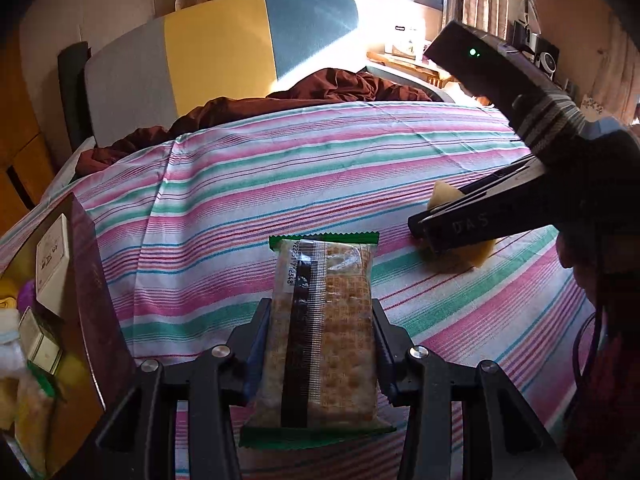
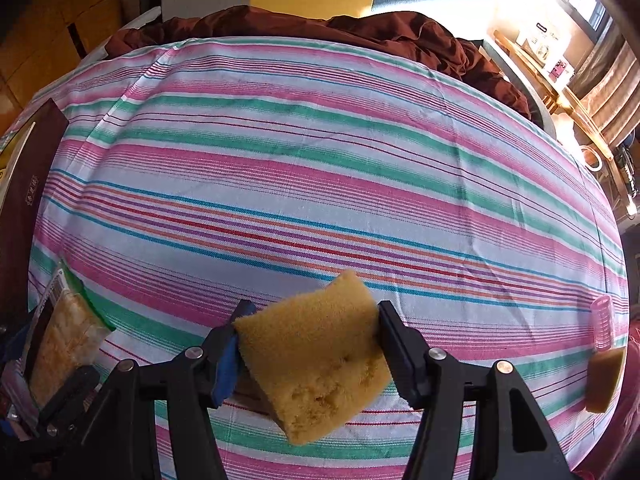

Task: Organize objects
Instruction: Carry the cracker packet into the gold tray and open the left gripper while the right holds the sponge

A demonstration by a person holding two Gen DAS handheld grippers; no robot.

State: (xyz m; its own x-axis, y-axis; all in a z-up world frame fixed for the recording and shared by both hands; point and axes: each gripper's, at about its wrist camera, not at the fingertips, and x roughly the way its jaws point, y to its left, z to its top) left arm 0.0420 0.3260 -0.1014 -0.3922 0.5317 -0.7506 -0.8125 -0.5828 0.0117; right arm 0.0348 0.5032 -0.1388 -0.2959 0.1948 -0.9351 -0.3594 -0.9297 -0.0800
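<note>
My left gripper (image 1: 320, 316) is shut on a cracker packet (image 1: 320, 328) with green ends, held lengthwise above the striped bedsheet (image 1: 248, 208). The same packet (image 2: 68, 340) shows at the lower left of the right wrist view. My right gripper (image 2: 312, 312) is shut on a yellow sponge (image 2: 316, 360), tilted and just above the sheet. From the left wrist view the right gripper (image 1: 424, 232) reaches in from the right with that sponge (image 1: 444, 196) between its fingers. A dark red box (image 1: 96, 292) stands at the left, holding small cartons and packets.
A second yellow sponge (image 2: 604, 380) and a small pink cylinder (image 2: 602, 324) lie at the sheet's right edge. A brown blanket (image 1: 304, 92) is bunched at the far side before a grey, yellow and blue headboard (image 1: 216, 52). A cluttered shelf (image 2: 560, 80) stands at the right.
</note>
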